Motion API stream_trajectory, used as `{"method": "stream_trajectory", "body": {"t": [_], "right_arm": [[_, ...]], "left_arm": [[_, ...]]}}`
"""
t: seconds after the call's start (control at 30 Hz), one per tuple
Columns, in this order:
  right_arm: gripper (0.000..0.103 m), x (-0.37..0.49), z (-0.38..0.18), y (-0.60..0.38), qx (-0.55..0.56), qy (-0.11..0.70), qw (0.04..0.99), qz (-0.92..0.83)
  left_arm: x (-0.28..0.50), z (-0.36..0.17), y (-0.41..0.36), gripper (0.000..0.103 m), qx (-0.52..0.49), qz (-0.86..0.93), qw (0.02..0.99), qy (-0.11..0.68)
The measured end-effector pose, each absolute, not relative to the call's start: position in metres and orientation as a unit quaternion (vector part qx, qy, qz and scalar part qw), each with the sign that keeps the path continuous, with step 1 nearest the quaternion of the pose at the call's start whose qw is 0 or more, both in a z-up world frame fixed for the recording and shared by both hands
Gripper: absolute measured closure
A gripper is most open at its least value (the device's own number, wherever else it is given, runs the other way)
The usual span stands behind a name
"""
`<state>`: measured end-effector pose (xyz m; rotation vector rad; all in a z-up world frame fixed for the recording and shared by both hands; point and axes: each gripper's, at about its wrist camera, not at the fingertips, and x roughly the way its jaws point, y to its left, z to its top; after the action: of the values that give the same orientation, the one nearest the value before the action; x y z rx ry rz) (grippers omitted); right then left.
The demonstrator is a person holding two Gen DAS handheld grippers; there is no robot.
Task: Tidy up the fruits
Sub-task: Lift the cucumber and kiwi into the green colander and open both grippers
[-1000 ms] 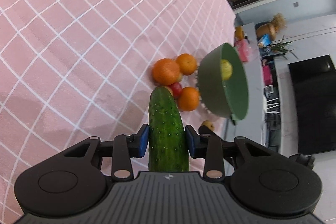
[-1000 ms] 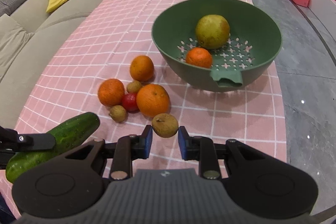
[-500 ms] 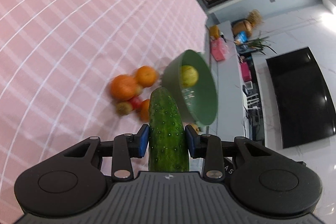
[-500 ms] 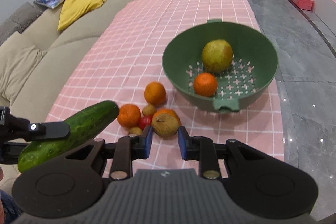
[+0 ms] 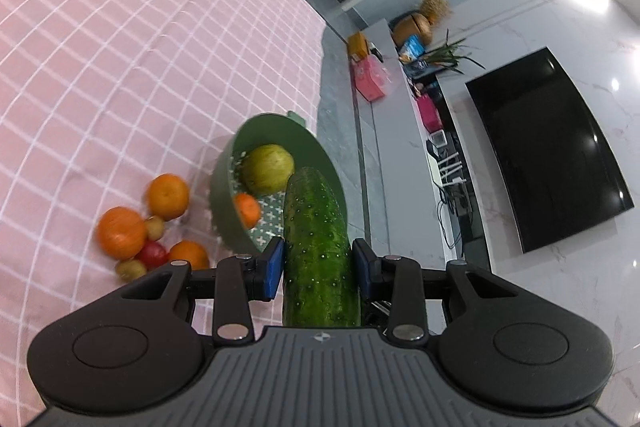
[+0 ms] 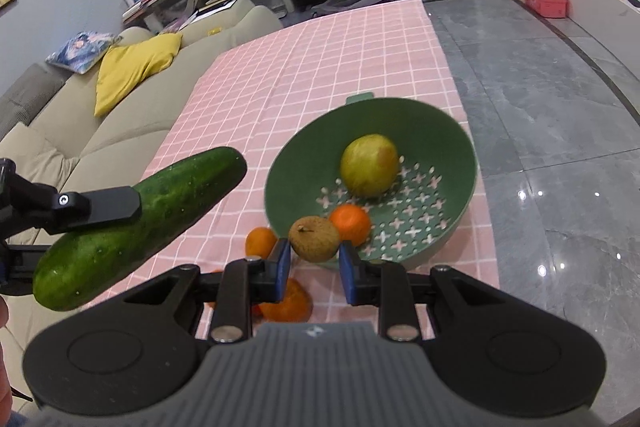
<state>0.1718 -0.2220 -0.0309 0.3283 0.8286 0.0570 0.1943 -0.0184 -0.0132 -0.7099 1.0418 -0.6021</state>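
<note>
Cucumber (image 5: pixel 316 243) clamped lengthwise in left gripper (image 5: pixel 318 269), held in the air, tip over the near rim of the green colander (image 6: pixel 440 131). Small brown longan-like fruit (image 6: pixel 314 238) pinched in right gripper (image 6: pixel 314 263), also lifted, just in front of the colander. Inside the colander: a yellow-green apple (image 6: pixel 370 165) and a small orange (image 6: pixel 350 225). Loose pile beside it on the pink checked surface (image 6: pixel 320 67): three oranges (image 5: pixel 168 195), a red fruit (image 5: pixel 153 254), two small brown fruits (image 5: pixel 131 268). Beige sofa (image 6: pixel 120 131) along the surface's far side.
</note>
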Motion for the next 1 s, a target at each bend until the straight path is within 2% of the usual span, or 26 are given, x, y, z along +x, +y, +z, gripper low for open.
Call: {"method": "stream_trajectory", "body": {"t": [0.37,0.7,1.0], "right_arm": [[0.080,0.213,-0.041,-0.255,0.175,0.398,0.901,-0.004],[0.080,0.254,-0.075,-0.251,0.088,0.430,0.898,0.014],[0.079,0.266,-0.095,-0.251,0.056,0.452,0.890,0.004]], "left_arm": [[0.241,-0.015,-0.077,0.062,-0.242,-0.294,0.782,0.495],[0.263,-0.042,-0.136,0.062,-0.102,-0.287,0.800,0.516],[0.270,-0.052,-0.149,0.061,-0.079,-0.297,0.796,0.522]]}}
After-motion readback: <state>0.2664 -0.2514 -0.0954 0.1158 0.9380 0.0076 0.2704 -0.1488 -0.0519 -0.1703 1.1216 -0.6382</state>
